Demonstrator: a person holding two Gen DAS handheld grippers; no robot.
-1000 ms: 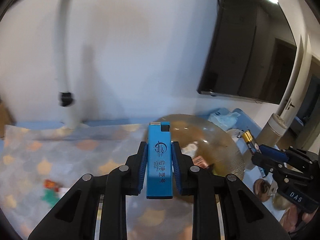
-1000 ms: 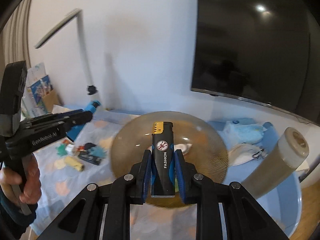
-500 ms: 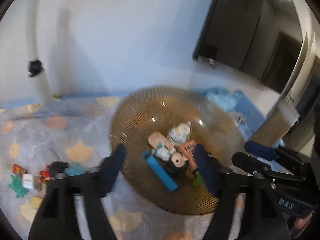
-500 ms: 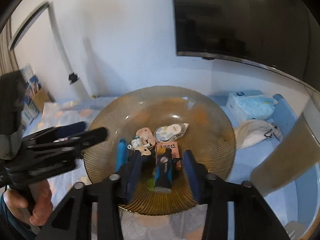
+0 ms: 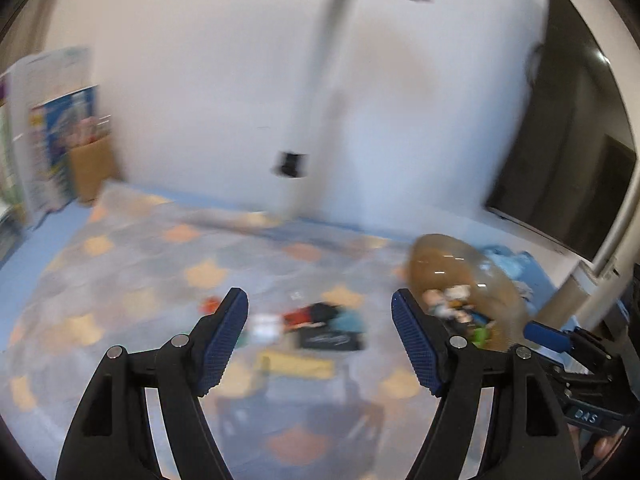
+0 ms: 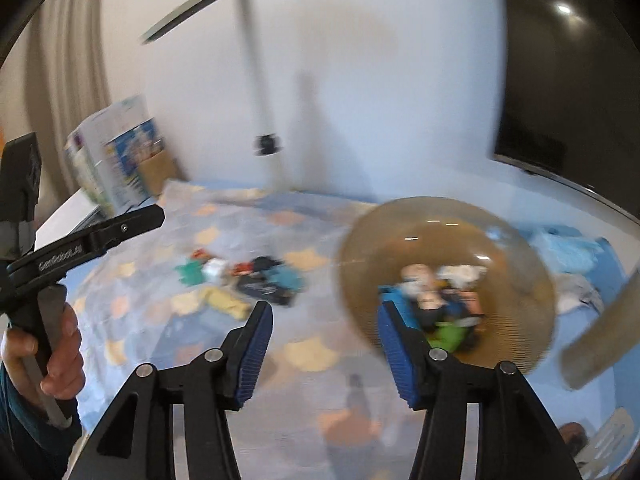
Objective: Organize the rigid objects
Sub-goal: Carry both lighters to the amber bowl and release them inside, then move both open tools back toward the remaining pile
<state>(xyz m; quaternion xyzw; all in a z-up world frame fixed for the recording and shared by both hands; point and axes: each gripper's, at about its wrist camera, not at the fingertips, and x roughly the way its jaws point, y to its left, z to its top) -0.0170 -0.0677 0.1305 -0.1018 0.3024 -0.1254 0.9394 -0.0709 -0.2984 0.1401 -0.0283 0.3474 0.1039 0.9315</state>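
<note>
Two views, both blurred by motion. From the left wrist, the left tongs (image 5: 320, 324) stand wide apart with nothing between them, above a loose heap of small objects (image 5: 316, 328) on the patterned bench (image 5: 132, 264). The amber plate (image 5: 452, 264), toward the bench's right edge, carries several small items.

From the right wrist, the right tongs (image 6: 324, 344) also gape, empty. The plate (image 6: 440, 224) sits right of the heap (image 6: 248, 276); a blue lighter (image 6: 400, 304) lies in it among other pieces.
</note>
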